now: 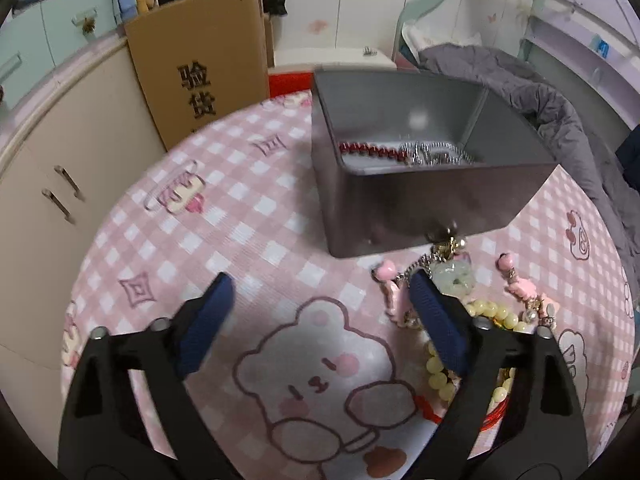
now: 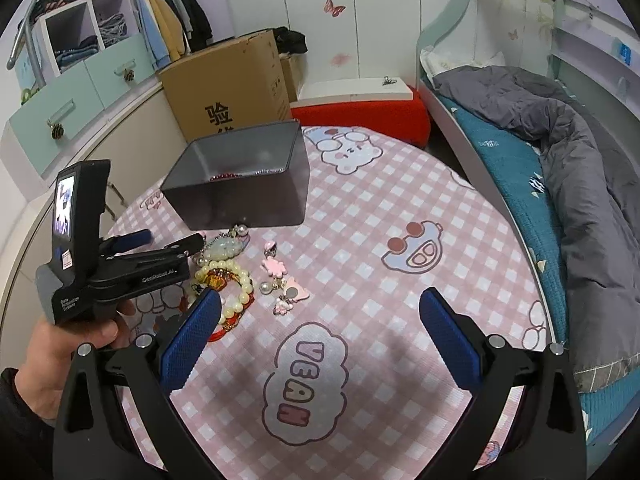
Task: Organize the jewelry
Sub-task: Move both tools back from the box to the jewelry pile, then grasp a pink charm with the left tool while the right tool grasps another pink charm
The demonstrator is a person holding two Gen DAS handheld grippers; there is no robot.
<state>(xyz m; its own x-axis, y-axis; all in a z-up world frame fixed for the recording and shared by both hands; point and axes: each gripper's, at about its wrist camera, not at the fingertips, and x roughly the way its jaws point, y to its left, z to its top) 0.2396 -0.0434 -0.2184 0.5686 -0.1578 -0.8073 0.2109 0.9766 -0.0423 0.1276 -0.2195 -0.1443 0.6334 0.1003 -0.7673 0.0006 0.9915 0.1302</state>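
A grey metal box [image 1: 420, 196] stands open on the pink checked cloth [image 1: 248, 240]; it also shows in the right wrist view [image 2: 240, 196]. Inside lie a red bead string [image 1: 370, 150] and a silver chain [image 1: 434, 156]. In front of it lies a pile: a jade pendant [image 1: 454, 278], a cream bead bracelet [image 2: 236, 280], pink charms [image 2: 276, 266]. My left gripper [image 1: 320, 292] is open, empty, its right finger beside the pile; it shows in the right wrist view [image 2: 172, 240] too. My right gripper [image 2: 320, 304] is open, empty, right of the pile.
A cardboard box [image 2: 236, 80] and a red cushion [image 2: 360, 116] stand behind the table. A bed with a grey quilt [image 2: 580, 168] runs along the right. Cabinets [image 1: 52, 200] stand on the left.
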